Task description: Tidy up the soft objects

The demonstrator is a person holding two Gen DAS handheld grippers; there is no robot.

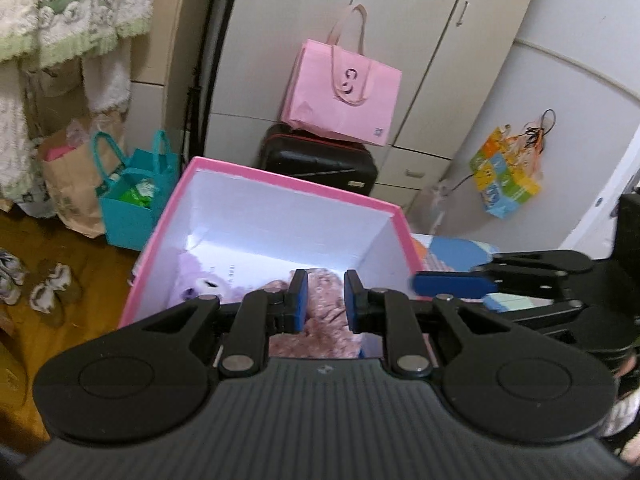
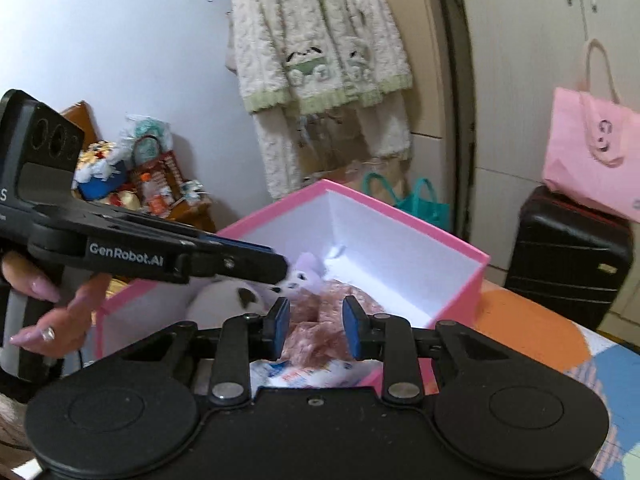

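"GenRobot.AI" stands in pale letters on the side of the left tool point(image 2: 276, 270), seen from the right wrist. The pink bag point(image 1: 344, 94) bears a looped cut-out logo that cannot be read as letters. Small print inside the pink box point(image 1: 280, 220) is too blurred to read.

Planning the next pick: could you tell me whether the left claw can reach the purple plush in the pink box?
Probably yes: the pink box is open-topped, and the shut left claw hangs right by the purple plush, nothing between them.
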